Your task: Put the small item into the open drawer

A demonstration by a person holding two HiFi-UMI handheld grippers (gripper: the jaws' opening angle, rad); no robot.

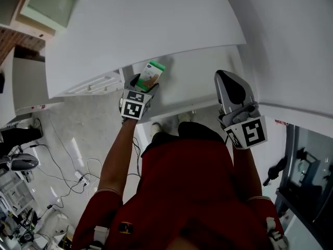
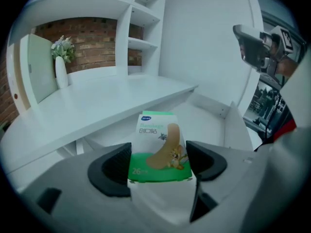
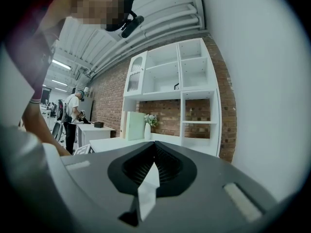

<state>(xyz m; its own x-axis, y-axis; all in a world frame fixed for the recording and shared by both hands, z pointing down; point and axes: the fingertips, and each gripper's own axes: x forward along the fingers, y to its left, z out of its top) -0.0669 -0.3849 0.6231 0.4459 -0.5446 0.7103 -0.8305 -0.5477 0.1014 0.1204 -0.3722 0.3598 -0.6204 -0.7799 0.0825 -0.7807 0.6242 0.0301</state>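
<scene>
Currently the left gripper (image 1: 144,85) is clamped on the bandage box (image 2: 159,145), one dark pad against each side face. The box is green and white, with a plaster and a small cartoon animal printed on it, and it stands upright between the pads.

Head view: the box is at 12 o'clock from the left gripper's marker cube, at the left end of the open drawer (image 1: 200,85). The drawer is white and pulled out from under the white tabletop (image 1: 145,30). Whether the box touches the drawer floor cannot be told.

Left gripper view: the drawer interior lies behind the box toward 2 o'clock, with the tabletop edge running across above it.

The right gripper (image 3: 154,150) has its jaws pressed together with nothing between them. In the head view it is at 3 o'clock from the box, well apart from it, over the drawer's right end.

Background: a brick wall (image 3: 170,110), white shelving (image 3: 187,81), and a white vase (image 2: 60,72) with greenery on the tabletop at 10 o'clock.
</scene>
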